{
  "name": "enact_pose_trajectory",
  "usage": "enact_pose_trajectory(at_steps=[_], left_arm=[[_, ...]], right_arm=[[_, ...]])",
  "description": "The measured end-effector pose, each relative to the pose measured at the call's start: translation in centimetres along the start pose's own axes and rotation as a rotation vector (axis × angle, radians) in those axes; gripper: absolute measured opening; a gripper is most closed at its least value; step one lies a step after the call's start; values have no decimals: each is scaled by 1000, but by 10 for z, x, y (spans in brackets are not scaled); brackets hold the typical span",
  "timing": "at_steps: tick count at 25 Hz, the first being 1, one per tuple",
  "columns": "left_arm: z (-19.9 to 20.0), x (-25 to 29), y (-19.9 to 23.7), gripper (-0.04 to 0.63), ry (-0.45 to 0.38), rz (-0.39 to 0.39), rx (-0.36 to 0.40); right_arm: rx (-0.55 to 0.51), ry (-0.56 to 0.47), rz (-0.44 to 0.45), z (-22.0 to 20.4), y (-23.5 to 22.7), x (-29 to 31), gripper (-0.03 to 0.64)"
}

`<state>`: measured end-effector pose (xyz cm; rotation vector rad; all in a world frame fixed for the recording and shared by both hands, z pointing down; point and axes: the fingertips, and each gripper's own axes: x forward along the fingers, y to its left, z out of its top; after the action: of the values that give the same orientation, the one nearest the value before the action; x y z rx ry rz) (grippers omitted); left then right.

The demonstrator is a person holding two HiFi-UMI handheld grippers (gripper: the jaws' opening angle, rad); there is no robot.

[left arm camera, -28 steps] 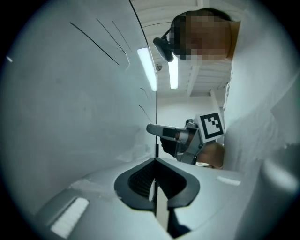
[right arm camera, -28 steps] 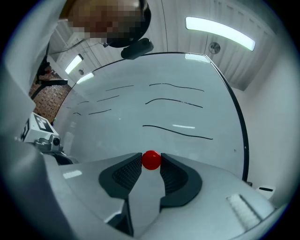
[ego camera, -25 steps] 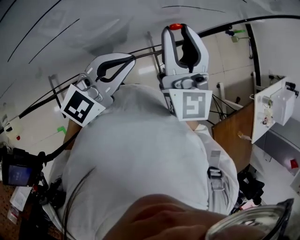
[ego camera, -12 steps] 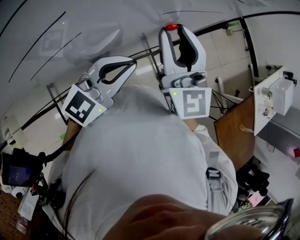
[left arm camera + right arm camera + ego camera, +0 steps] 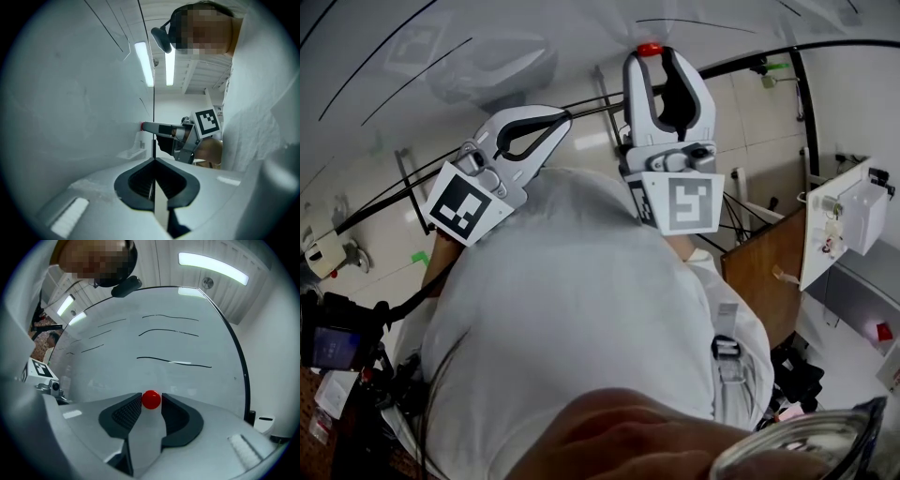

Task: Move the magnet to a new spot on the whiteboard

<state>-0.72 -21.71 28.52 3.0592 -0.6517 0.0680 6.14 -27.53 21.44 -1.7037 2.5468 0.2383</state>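
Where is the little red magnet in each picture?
Head view: the magnet is at the top middle, at the tips of the right claw.
Left gripper view: a tiny red speck just left of centre, at the right claw's tip against the whiteboard.
Right gripper view: low centre, pinched between the pads.
Shared landmark: the whiteboard with its black lines.

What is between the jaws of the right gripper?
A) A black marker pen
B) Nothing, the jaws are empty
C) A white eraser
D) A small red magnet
D: in the right gripper view, the round red magnet sits between the two dark pads of the right gripper, and both pads touch it.
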Motion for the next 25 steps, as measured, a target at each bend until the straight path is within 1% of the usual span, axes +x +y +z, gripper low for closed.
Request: enact_pose_trajectory(at_steps=[4,7,9,11,12,14,15,18,21,25], left_arm=[[-8,-10,18,6,16,88,-28],[-19,-19,24,6,37,203,-62],[-27,-19,6,6,37,298,-115],[-32,-21,-19,6,3,394,-190],[-34,-25,-29,6,-6,443,-214],[-42,-36,-39,6,19,524,-216],[-45,-42,-39,6,37,547,-209],[-49,-59,-37,6,45,567,-223],[-41,-63,-61,6,25,584,-216],[-31,-63,-98,6,20,527,-175]], right_arm=[[20,20,21,-12,4,7,126],[47,45,54,-22,6,-2,126],[60,67,100,-26,-2,-28,126],[78,90,149,-36,-14,-60,126],[87,100,176,-42,-18,-71,124],[112,114,219,-53,-20,-79,124],[128,121,230,-57,-19,-77,124],[201,123,222,-56,-12,-72,124],[215,103,228,-44,-10,-99,124],[200,108,213,-37,-3,-134,124]])
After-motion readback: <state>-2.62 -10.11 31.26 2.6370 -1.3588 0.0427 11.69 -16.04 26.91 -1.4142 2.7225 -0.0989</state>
